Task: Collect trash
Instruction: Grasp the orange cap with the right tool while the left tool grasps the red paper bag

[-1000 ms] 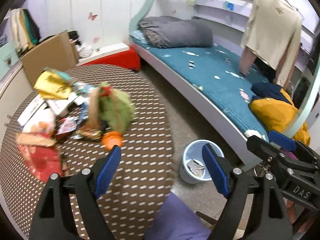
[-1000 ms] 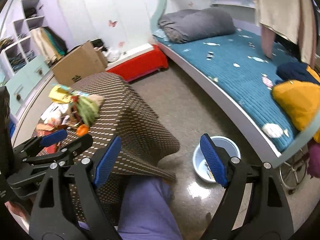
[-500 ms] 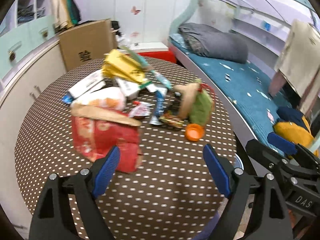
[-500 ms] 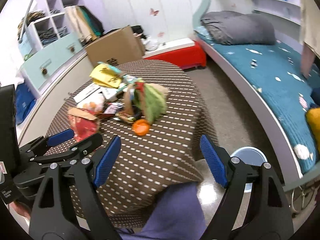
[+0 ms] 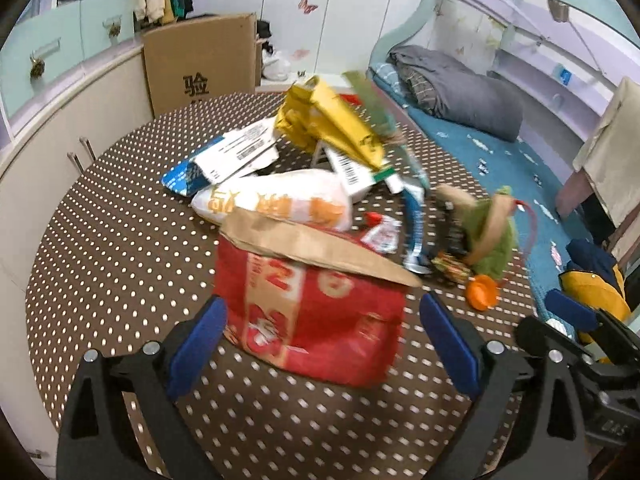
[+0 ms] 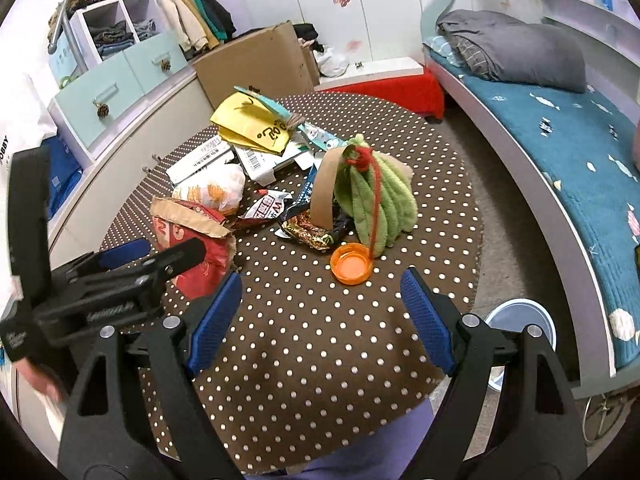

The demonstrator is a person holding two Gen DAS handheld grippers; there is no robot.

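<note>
Two grippers approaching trash pile on worktop (image 6: 320, 340).
Left gripper (image 5: 320, 344) jaws opening around red bag (image 5: 316, 320), not gripping; right gripper (image 6: 320, 320) jaws wide, empty; next closing on bag.

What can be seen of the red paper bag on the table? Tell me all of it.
The red paper bag is crumpled, printed with white and tan marks, its brown inner flap folded over at the top. It lies on the dotted tablecloth, its top against a white and orange wrapper. The left gripper frames it, jaws opening, not pressing it.
</note>
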